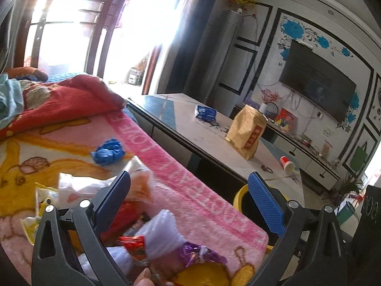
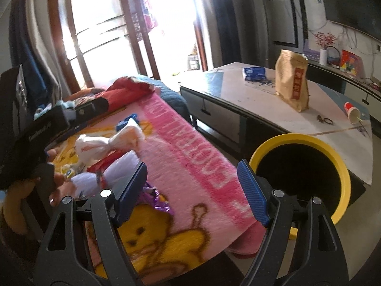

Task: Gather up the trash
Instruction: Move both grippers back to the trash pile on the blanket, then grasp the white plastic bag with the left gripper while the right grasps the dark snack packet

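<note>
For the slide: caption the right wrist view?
Open right hand-held gripper above pink blanket, yellow-rimmed bin alongside, wrappers left.

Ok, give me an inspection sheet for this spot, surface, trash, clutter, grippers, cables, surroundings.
Surface: pink cartoon blanket on a bed.
Job's things: white wrapper, purple wrapper, red wrapper, blue crumpled bag lying on the blanket; yellow-rimmed bin beside the bed.
Clutter: red quilt; on the table, a brown paper bag, blue packet, tipped red cup.
Grippers: left gripper open, empty; right gripper open, empty.
Cables: dangling under the TV.
Surroundings: bright window.
</note>
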